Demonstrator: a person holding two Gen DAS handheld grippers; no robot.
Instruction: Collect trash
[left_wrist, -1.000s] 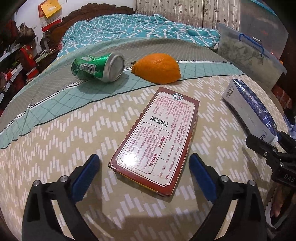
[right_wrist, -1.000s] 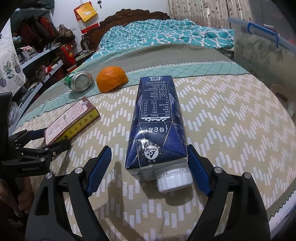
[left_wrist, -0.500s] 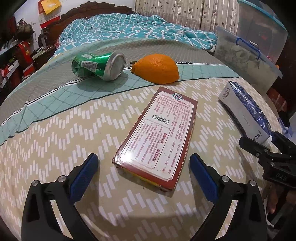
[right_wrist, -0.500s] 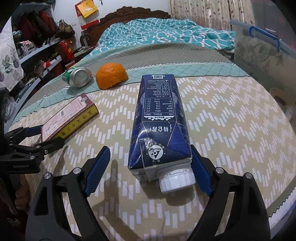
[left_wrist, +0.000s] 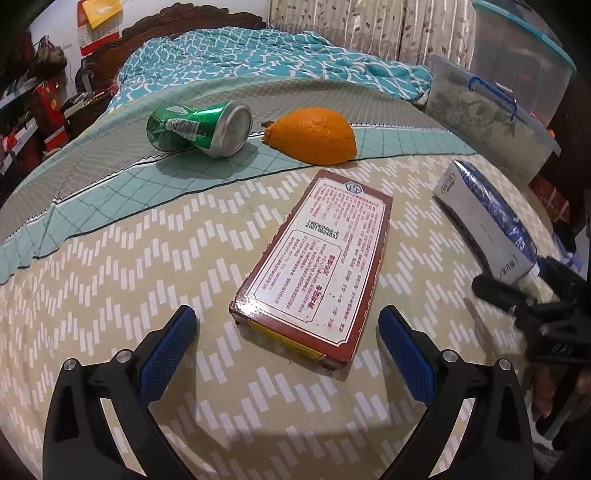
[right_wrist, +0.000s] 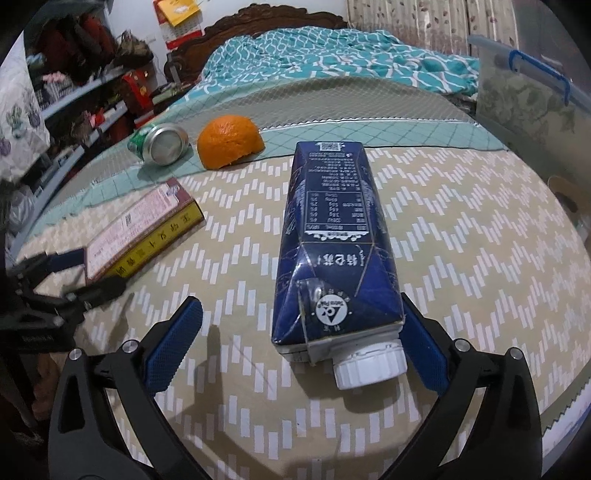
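Observation:
A red-and-white flat box (left_wrist: 314, 266) lies on the beige patterned bedspread (left_wrist: 110, 288). Its near end sits between the blue pads of my left gripper (left_wrist: 286, 314), which is open with a gap on each side. Behind it lie a dented green can (left_wrist: 199, 127) and an orange peel half (left_wrist: 314, 136). A dark blue milk carton (right_wrist: 336, 251) lies with its white cap (right_wrist: 369, 363) toward me. My right gripper (right_wrist: 299, 306) straddles that end and its jaws are opening. The left pad stands well clear, and the right pad is partly hidden behind the carton.
Clear lidded storage bins (left_wrist: 491, 110) with blue handles stand at the right of the bed. A rumpled teal quilt (left_wrist: 258, 59) and a dark headboard (right_wrist: 277, 14) lie at the back. Cluttered shelves (right_wrist: 74, 92) run along the left. The bedspread's edge (right_wrist: 554, 406) drops off near right.
The right gripper's jaws have spread a little wider around the carton's cap end. The left gripper has barely shifted and stays open around the box.

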